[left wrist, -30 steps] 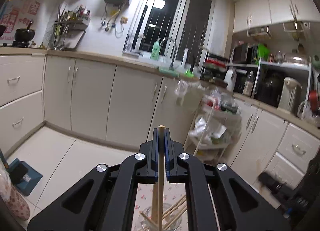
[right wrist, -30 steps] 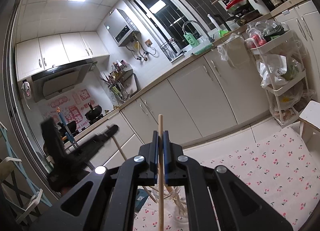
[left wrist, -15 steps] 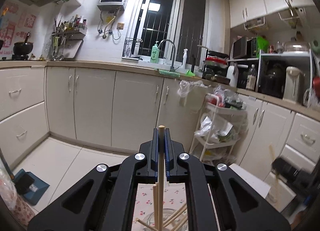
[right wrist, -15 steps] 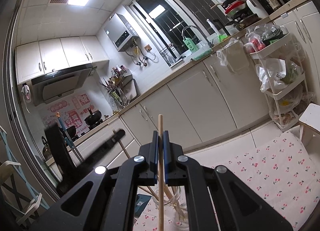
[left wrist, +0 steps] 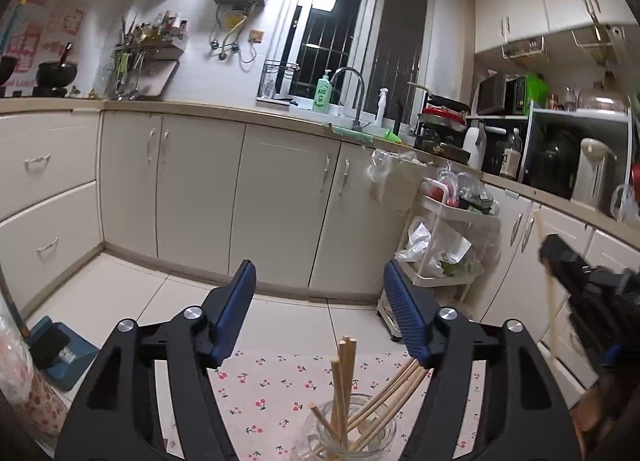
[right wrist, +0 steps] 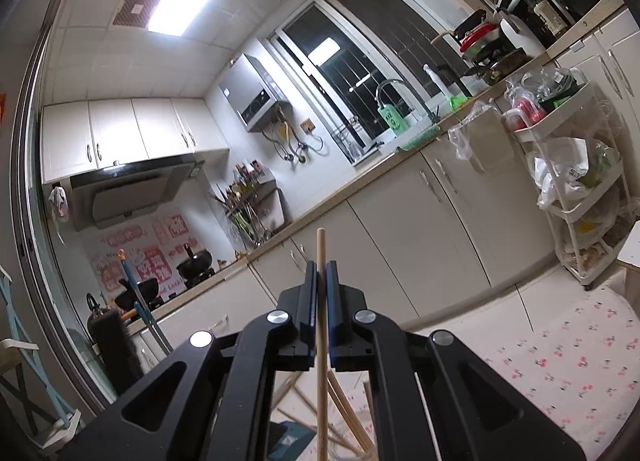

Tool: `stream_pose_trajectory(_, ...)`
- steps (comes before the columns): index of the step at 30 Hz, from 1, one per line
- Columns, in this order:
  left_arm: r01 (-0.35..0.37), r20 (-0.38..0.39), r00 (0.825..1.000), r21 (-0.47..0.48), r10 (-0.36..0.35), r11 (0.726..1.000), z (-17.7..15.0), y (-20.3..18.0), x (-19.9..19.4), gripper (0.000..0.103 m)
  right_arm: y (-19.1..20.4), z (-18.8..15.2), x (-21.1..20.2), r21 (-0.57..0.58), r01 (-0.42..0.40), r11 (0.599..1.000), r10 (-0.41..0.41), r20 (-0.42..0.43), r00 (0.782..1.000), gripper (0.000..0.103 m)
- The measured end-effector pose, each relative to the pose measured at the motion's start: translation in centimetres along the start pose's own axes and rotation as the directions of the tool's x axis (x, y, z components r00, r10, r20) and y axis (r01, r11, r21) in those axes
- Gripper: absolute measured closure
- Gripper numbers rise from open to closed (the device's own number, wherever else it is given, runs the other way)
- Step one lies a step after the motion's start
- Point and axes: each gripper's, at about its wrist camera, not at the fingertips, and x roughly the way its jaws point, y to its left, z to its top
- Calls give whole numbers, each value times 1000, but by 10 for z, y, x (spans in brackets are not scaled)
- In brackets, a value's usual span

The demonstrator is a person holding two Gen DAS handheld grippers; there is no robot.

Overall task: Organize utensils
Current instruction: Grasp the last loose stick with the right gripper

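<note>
My left gripper (left wrist: 320,303) is open and empty, above a glass jar (left wrist: 349,431) that holds several wooden chopsticks (left wrist: 344,377) on a cherry-print cloth (left wrist: 260,393). My right gripper (right wrist: 321,293) is shut on a single wooden chopstick (right wrist: 321,333), held upright; more chopsticks (right wrist: 348,413) show below it. The right gripper with its chopstick also shows at the right edge of the left wrist view (left wrist: 588,289).
Cream kitchen cabinets (left wrist: 280,201) run under a counter with a sink tap (left wrist: 352,97). A white trolley (left wrist: 448,249) with bags stands beside the cloth-covered table. A blue dustpan (left wrist: 56,345) lies on the floor at left.
My left gripper has opened and let go of its chopstick, which now stands in the jar. The right gripper, still holding its chopstick, has come closer on the right.
</note>
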Motion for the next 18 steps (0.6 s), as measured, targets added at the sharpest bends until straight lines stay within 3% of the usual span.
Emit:
stream_pose_trajectory(8, -35, -7, 999, -198, 34, 980, -18, 57, -29, 31, 8, -14, 32, -49, 18, 999, -16, 36, 999, 98)
stream_pose_trajectory(18, -15, -67, 998, -251, -1, 968, -41, 75, -20, 31, 11, -31, 65, -82, 26, 996, -23, 41, 999, 98)
